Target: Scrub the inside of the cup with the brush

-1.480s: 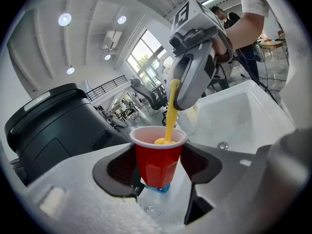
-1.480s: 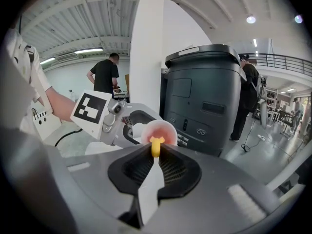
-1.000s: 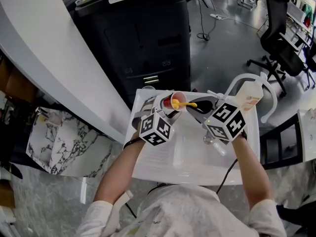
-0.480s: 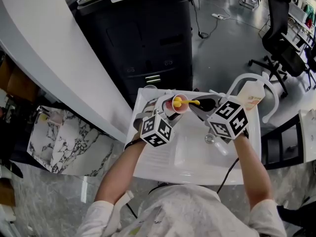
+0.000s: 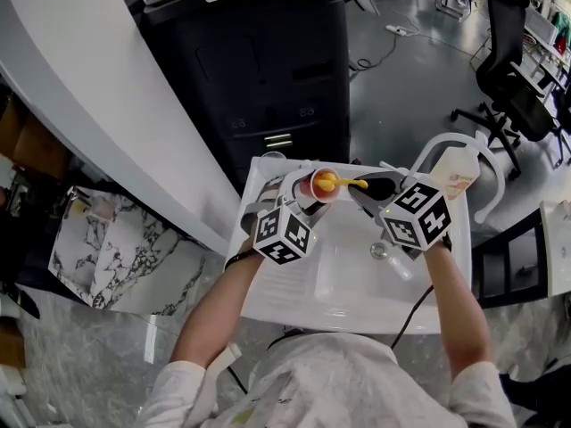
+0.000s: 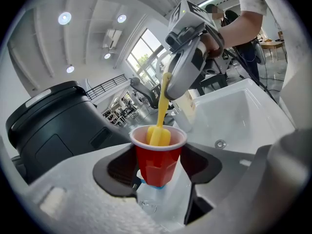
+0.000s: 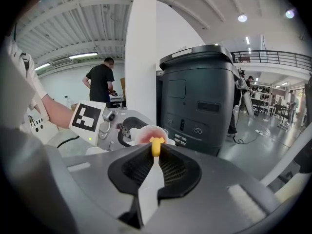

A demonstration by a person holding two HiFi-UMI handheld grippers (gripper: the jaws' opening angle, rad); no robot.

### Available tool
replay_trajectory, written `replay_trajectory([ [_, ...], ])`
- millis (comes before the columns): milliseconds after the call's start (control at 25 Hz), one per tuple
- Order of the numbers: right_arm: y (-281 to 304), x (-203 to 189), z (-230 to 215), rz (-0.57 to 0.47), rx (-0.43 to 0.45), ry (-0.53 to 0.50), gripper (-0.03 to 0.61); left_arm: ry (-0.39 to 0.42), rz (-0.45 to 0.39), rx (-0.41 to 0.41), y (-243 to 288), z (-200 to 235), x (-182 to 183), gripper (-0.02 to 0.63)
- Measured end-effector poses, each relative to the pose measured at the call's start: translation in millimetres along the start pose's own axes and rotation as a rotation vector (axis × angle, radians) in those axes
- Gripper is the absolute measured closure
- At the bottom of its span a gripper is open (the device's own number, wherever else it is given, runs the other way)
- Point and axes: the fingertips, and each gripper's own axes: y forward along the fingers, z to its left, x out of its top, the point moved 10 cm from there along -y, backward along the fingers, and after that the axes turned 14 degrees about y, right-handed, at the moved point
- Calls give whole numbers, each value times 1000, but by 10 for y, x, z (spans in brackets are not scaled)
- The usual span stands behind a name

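Note:
A red cup (image 5: 317, 188) (image 6: 158, 159) with a white rim sits tilted between the jaws of my left gripper (image 5: 312, 194) (image 6: 159, 168), which is shut on its sides. My right gripper (image 5: 368, 186) (image 7: 155, 156) is shut on the handle of the yellow brush (image 5: 343, 184) (image 7: 155, 146). In the left gripper view the brush's yellow head (image 6: 159, 135) is inside the cup's mouth, and the handle rises to the right gripper (image 6: 187, 57). In the right gripper view the cup (image 7: 147, 133) lies just past the brush, with the left gripper (image 7: 105, 123) beside it.
Both grippers hang over a white sink (image 5: 357, 279) with a drain (image 5: 378, 251). A curved white faucet (image 5: 439, 144) and a soap bottle (image 5: 451, 175) stand at its far right. A large black machine (image 5: 259, 69) is behind, a white counter (image 5: 80, 105) to the left, an office chair (image 5: 508, 69) at the far right.
The brush head has shifted slightly at the cup's mouth along with the right gripper. The left gripper and the cup have stayed in place.

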Motion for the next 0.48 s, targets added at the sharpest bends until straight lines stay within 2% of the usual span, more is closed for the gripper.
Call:
replay_trajectory([
  [480, 20, -76, 41, 14, 32, 25, 545, -47, 10, 11, 29, 42, -57, 330],
])
